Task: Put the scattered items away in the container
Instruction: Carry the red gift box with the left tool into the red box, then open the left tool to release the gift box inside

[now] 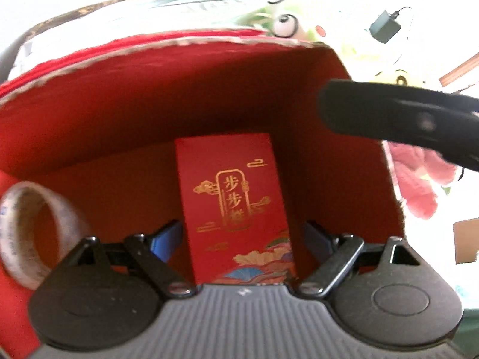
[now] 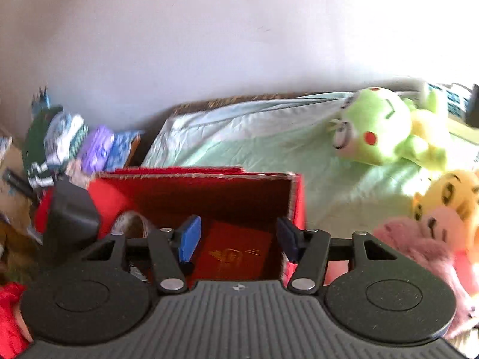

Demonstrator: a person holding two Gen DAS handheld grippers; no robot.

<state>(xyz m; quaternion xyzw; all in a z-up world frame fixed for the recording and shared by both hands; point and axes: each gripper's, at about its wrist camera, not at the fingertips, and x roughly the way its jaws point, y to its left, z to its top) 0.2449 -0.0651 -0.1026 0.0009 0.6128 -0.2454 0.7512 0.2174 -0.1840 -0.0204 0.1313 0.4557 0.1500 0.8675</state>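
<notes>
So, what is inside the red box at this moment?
Inside the red box lies a red envelope with gold print, flat on the bottom, and a roll of clear tape by the left wall. The left gripper body hides the near part.

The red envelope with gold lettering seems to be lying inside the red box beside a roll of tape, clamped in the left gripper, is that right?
Not quite. The red envelope does lie inside the red box beside the roll of tape, but the left gripper is not clamping it: the left wrist view shows its jaws standing open, clear of both envelope edges.
</notes>
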